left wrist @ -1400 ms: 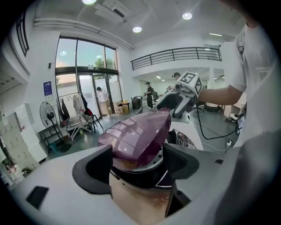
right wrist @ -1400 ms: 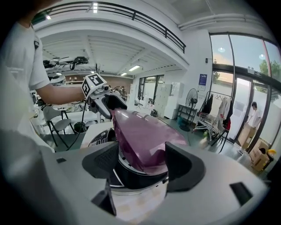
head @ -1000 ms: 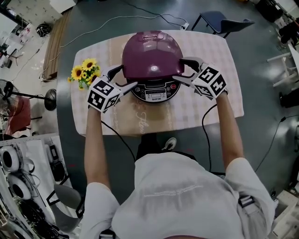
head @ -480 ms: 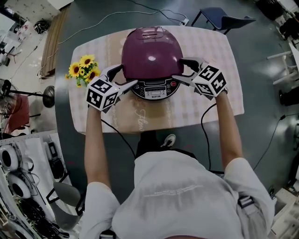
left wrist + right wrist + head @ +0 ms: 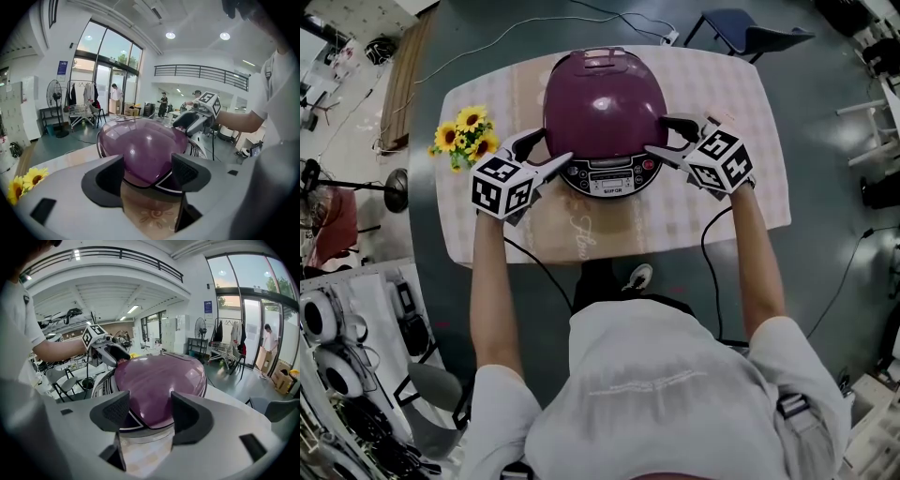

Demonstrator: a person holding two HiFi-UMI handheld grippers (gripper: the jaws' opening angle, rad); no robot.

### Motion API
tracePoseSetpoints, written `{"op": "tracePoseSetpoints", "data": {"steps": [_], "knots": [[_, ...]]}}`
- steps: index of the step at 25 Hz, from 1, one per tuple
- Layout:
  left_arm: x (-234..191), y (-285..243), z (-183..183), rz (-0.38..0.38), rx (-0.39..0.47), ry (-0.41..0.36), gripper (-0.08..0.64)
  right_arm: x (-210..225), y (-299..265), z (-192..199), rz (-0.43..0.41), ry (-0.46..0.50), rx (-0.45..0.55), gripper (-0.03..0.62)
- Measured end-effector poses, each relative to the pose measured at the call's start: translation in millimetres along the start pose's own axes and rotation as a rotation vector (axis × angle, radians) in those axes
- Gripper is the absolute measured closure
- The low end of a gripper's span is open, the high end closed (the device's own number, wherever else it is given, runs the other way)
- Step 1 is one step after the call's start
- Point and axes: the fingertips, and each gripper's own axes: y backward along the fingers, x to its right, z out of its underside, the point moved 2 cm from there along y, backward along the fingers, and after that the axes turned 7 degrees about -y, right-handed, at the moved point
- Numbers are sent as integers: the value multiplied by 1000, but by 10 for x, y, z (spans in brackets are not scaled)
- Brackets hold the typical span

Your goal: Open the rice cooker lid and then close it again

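A rice cooker with a domed purple lid (image 5: 605, 98) stands shut on the table (image 5: 722, 84). Its control panel (image 5: 609, 176) faces me. My left gripper (image 5: 546, 150) is at the cooker's left side, with the lid's lower edge (image 5: 140, 147) between its jaws. My right gripper (image 5: 664, 138) mirrors it at the right side, straddling the lid edge (image 5: 159, 376). Both pairs of jaws are closing, and a gap still shows between the pads and the lid. Each gripper view shows the other gripper across the dome: the right gripper (image 5: 190, 123) and the left gripper (image 5: 112, 355).
A bunch of sunflowers (image 5: 467, 136) sits on the table's left part, close to my left gripper. A dark chair (image 5: 741, 37) stands behind the table's far right corner. A white cable (image 5: 534, 33) runs over the floor beyond the table.
Both grippers stay beside the cooker. The left one has rolled a little and both pairs of jaws have narrowed slightly around the lid edge.
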Motion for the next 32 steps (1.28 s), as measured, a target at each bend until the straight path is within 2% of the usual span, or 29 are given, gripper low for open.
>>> {"op": "tracePoseSetpoints", "data": {"steps": [10,18,23,32], "knots": [[30,-29,42,-70,-3,23,238,-25,-18,43,41,-20,22,316],[34,-52,56,-66,-62,14,241,-40,-47,46,61,-22,8,319],[34,-77,45,-57,-110,2,239,-39,-68,43,63,-4,-37,319],[31,-61,63,-73,-70,23,241,-43,-62,46,77,-28,2,318]]}}
